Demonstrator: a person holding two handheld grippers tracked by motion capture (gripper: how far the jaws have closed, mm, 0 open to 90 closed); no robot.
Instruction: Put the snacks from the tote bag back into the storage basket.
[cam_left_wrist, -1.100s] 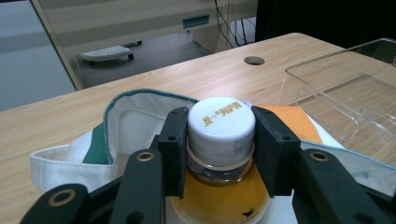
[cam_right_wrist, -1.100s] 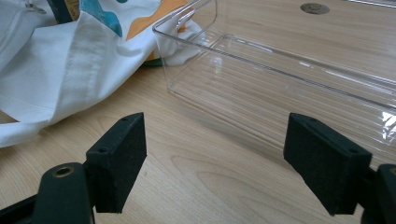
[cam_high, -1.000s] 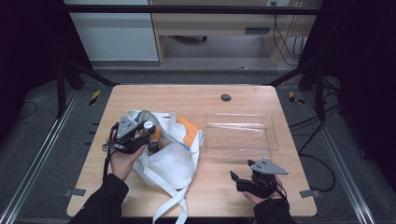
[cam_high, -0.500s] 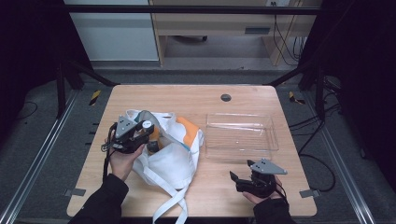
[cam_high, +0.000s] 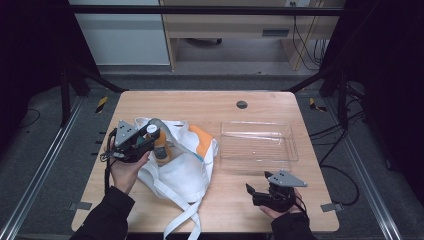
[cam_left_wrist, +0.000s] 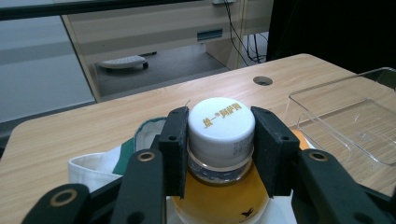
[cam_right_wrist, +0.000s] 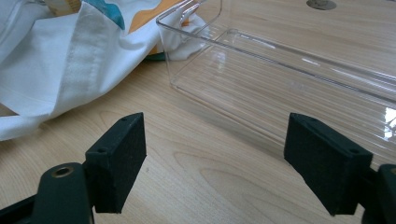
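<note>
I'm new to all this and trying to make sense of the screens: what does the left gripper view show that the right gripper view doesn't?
Left gripper view: the left gripper's black fingers are shut on the white cap of a bottle of amber drink, above a white cloth bag.

Right gripper view: the right gripper's fingers stand wide apart with nothing between them, above bare wood.

Both show the wooden table, the clear plastic tray, the white bag and the round hole in the tabletop.

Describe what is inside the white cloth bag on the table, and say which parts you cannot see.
A bottle of amber drink with a white cap rises from the bag, gripped at the cap by the left gripper. The cloth covers its base and anything else inside.
</note>
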